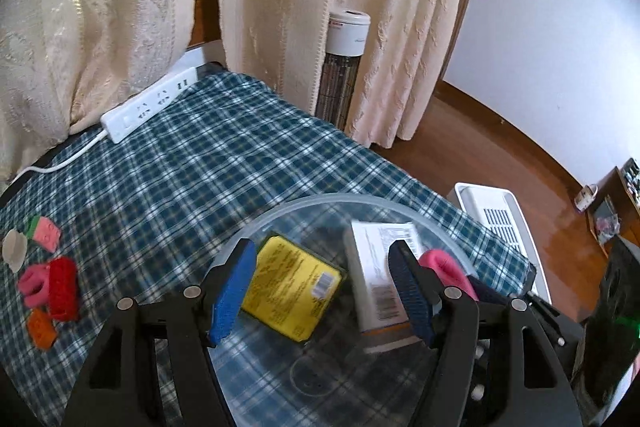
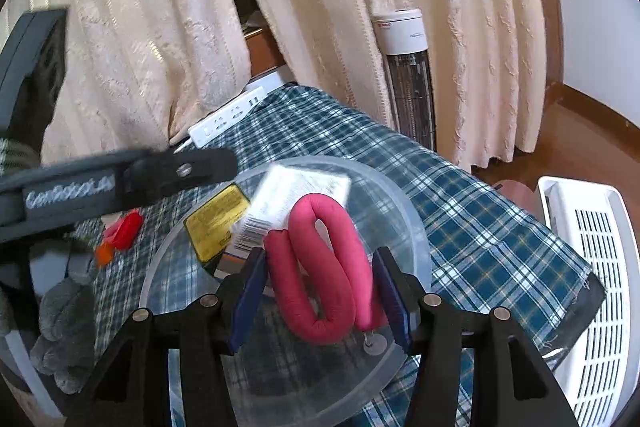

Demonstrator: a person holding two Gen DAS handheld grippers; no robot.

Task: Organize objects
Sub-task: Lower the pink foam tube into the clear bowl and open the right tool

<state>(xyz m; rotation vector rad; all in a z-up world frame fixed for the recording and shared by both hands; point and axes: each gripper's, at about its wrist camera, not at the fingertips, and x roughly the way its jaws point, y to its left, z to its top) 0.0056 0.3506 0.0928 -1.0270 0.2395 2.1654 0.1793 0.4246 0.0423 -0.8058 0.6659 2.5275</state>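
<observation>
The right claw [image 2: 318, 301] grips the folded pink foam roller [image 2: 320, 267] over the clear plastic bowl [image 2: 412, 227] on the plaid worktop [image 1: 200, 167]. It should lower the roller clear of the white box [image 2: 296, 199] and the yellow packet [image 2: 216, 217], then let go. The left claw [image 1: 320, 291] hangs half-open and empty above the bowl. Print and barcodes on both packs are too blurred to read.
</observation>
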